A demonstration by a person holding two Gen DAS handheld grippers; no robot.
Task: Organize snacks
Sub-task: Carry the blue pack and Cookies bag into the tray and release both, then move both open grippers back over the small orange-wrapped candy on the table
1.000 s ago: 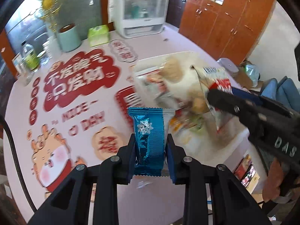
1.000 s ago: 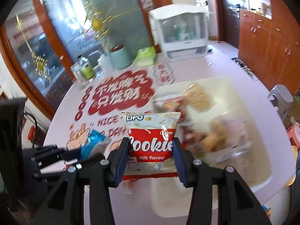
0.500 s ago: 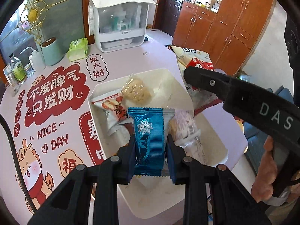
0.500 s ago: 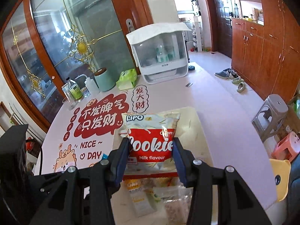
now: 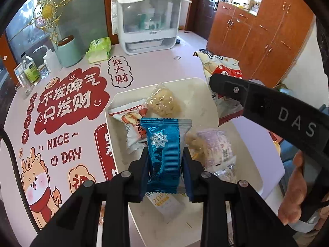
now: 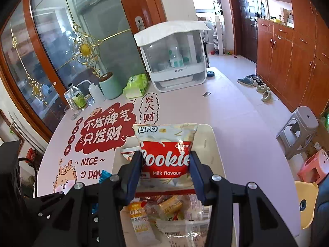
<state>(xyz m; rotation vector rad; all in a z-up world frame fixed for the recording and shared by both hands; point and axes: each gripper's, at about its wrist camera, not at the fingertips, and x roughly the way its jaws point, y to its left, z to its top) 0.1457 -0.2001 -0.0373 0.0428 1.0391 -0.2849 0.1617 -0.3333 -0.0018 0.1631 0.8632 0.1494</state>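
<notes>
My left gripper (image 5: 165, 160) is shut on a blue foil snack packet (image 5: 164, 154) with a snowflake mark, held above a white tray (image 5: 115, 131). Several wrapped snacks lie in the tray, among them a round cake in clear wrap (image 5: 163, 101) and a purple-wrapped one (image 5: 214, 146). My right gripper (image 6: 166, 164) is shut on a red-and-white Lipo cookie bag (image 6: 166, 154), held over the tray's far end (image 6: 207, 144). In the left wrist view the right gripper's black body (image 5: 267, 111) crosses from the right, with the cookie bag (image 5: 222, 72) beyond it.
The tray sits on a pink table mat (image 5: 61, 107) printed with red characters. At the back stand a white lidded cabinet (image 5: 147, 20), a green tissue pack (image 5: 98, 49), a mint canister (image 5: 68, 51) and bottles (image 5: 30, 72). Stools (image 6: 298, 129) stand on the floor at right.
Both grippers have travelled sideways from over the printed mat to above the tray, each still holding its packet. The tray, blurred a second ago, now shows sharply beneath them.
</notes>
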